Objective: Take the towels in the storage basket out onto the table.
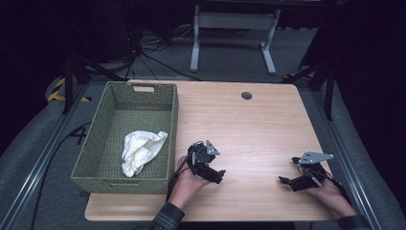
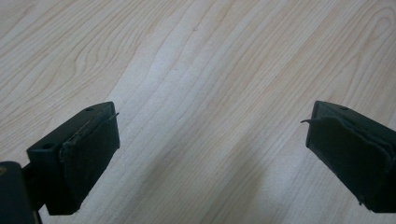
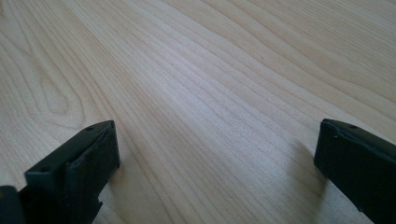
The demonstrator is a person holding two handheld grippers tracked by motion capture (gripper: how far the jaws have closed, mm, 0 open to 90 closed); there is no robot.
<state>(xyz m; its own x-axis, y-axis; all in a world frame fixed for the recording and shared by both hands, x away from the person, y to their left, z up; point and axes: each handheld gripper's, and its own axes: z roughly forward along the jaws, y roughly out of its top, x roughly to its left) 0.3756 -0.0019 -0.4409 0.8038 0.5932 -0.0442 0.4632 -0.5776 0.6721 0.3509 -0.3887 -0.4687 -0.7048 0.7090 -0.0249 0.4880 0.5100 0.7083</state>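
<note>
One crumpled white cloth [image 1: 140, 151] inside green woven basket [image 1: 143, 98], untouched.

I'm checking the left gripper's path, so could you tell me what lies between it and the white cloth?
In the high view, the near right wall of the green basket stands between the left gripper and the white cloth inside.

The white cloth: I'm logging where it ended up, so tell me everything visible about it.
The white cloth is off-white, soft-looking fabric, crumpled into a loose heap with folds. It lies inside the green woven basket, on the floor toward the near right corner, leaning against the right wall. Neither gripper touches it.
</note>
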